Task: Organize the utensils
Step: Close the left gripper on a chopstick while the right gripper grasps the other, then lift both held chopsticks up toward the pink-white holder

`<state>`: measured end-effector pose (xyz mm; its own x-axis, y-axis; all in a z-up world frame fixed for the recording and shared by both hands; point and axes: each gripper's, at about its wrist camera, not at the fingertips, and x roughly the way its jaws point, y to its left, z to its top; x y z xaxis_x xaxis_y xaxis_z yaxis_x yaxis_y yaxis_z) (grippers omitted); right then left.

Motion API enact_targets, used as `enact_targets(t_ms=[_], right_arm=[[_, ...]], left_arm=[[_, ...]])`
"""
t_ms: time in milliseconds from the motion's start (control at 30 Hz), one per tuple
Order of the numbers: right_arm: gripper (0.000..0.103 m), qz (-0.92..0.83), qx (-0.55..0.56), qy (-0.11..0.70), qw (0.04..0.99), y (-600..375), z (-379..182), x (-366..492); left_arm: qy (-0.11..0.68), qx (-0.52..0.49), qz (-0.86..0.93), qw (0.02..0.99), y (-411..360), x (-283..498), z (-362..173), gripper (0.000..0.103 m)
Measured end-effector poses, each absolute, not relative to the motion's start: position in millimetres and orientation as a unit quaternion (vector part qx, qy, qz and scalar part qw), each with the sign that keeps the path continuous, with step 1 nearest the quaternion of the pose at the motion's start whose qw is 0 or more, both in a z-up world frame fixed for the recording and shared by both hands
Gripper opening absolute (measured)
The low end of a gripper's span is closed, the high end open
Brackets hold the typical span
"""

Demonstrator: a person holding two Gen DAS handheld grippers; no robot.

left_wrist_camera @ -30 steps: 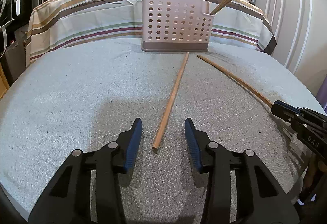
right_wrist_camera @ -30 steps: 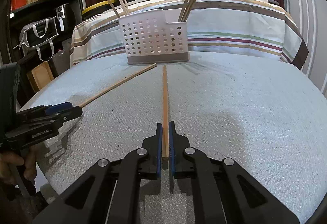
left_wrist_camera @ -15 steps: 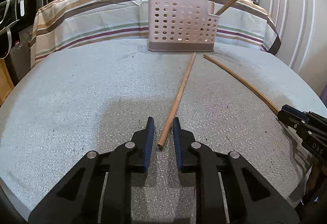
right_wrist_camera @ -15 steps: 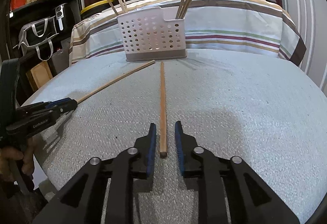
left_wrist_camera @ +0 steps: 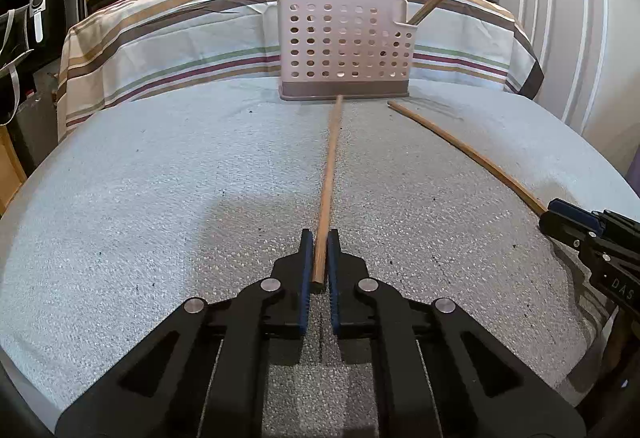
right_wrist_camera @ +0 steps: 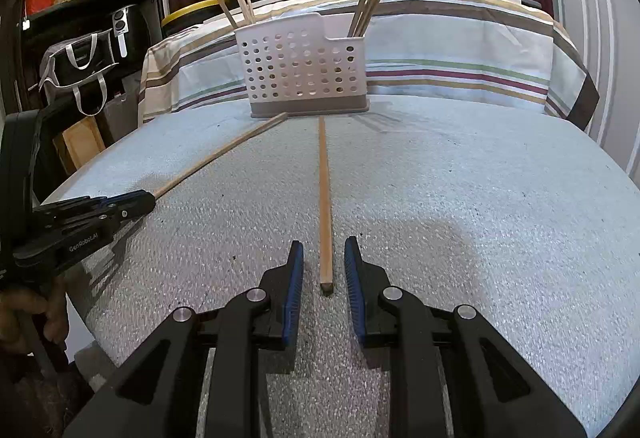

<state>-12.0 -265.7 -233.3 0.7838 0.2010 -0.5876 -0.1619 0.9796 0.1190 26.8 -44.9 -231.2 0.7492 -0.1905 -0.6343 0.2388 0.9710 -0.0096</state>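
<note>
left gripper (left_wrist_camera: pixel 317 258) clamped on near end of chopstick (left_wrist_camera: pixel 329 174) | right gripper (right_wrist_camera: pixel 323 266) apart, astride second chopstick (right_wrist_camera: pixel 323 190) (untouched) | perforated caddy (left_wrist_camera: pixel 344 46) upper centre, at both far tips | table (left_wrist_camera: pixel 140 198) | striped cloth (left_wrist_camera: pixel 180 38) behind

hand-held gripper (left_wrist_camera: pixel 317 258) | black frame | blue pads | silver screws | white lettering
</note>
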Motion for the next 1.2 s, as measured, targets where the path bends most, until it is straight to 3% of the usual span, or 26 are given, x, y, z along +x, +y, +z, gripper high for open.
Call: enact_targets(t_ms=[167, 200, 300, 833, 1200], right_arm=[[0.02, 0.096, 0.033, 0.314, 0.944, -266, -234, -13], [0.014, 0.095, 0.032, 0.315, 0.944, -266, -234, -13], [0.007, 0.099, 0.032, 0.315, 0.943, -265, -233, -13], [0.007, 0.084, 0.02, 0.263, 0.961, -266, -195, -30], [0.007, 0.087, 0.017, 0.214, 0.973, -267, -151, -40]], left_arm=[[0.335, 0.031, -0.115, 0.934, -44, 27, -231, 0.007], [0.335, 0.031, -0.115, 0.935, -43, 27, -231, 0.007], [0.334, 0.029, -0.115, 0.935, -43, 27, -232, 0.007], [0.286, 0.017, -0.111, 0.952, -33, 7, -202, 0.007], [0.236, 0.005, -0.1, 0.966, -24, -7, -154, 0.007]])
